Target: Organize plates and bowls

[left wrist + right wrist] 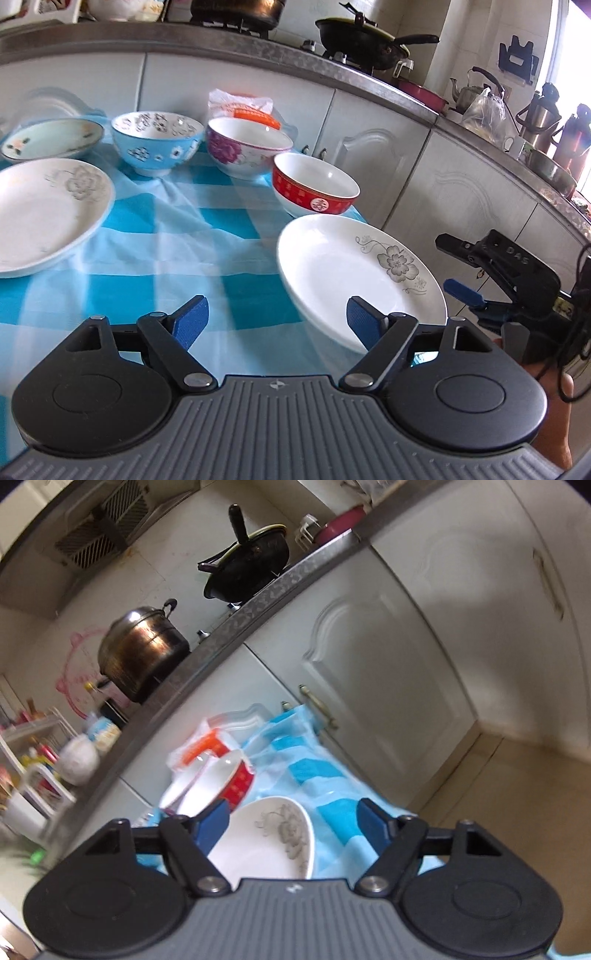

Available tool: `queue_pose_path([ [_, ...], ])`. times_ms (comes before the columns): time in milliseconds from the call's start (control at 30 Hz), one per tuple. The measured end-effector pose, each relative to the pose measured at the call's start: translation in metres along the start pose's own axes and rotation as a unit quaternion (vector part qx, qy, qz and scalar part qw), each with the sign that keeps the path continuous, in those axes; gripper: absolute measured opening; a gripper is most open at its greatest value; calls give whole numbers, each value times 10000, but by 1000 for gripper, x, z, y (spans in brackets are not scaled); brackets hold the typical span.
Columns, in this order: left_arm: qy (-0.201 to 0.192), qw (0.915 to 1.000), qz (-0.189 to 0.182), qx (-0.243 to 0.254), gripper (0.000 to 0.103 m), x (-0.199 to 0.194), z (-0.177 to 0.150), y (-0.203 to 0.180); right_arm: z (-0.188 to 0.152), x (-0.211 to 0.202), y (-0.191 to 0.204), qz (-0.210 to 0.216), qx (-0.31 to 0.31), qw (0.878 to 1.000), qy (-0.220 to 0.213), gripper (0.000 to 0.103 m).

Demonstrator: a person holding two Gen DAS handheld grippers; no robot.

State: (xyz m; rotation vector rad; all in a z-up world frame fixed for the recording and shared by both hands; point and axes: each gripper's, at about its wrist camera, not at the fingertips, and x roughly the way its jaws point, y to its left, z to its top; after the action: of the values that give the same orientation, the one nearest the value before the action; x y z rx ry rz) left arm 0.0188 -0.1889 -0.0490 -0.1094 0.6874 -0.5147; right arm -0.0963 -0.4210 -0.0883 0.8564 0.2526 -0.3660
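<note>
Kitchen scene, largest item first: the tabletop [155, 258], draped in a blue-and-white checked cloth, stands in front of white cabinet doors [373, 147] and carries all the crockery. All places below are given relative to the red bowl [316, 190], which sits near the tabletop's far right edge. Just in front of it lies a white plate with a grey flower [354, 280], at the near right corner of the cloth; well to its left lies a second white flowered plate [48, 214], and behind that one a shallow green-tinted dish [51, 138]. Just behind and left of the red bowl stands a purple-flowered bowl [247, 147], and further left a blue bowl [157, 142]. None of the pieces is stacked yet, so the sorting appears to be at its approach step. The left claw [277, 321] is wide apart and empty, its right finger over the near rim of the plate in front of the red bowl. The right claw [291, 827], tilted in a roll, is also spread and holds nothing; in its own view that same plate [273, 834] shows between its fingers, untouched. The next move likely calls for lowering one claw onto this plate's rim and closing on it, so the plate can be lifted toward the other plate.
</note>
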Motion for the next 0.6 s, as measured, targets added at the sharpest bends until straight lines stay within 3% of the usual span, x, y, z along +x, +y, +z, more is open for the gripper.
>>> queue_pose_path([
  [100, 56, 10000, -48, -57, 96, 14, 2, -7, 2, 3, -2, 238, 110, 9996, 125, 75],
  [333, 156, 9996, -104, -191, 79, 39, 6, -17, -1, 14, 0, 461, 65, 9979, 443, 75],
  [600, 192, 9993, -211, -248, 75, 49, 8, -19, -1, 16, 4, 563, -15, 9969, 541, 80],
])
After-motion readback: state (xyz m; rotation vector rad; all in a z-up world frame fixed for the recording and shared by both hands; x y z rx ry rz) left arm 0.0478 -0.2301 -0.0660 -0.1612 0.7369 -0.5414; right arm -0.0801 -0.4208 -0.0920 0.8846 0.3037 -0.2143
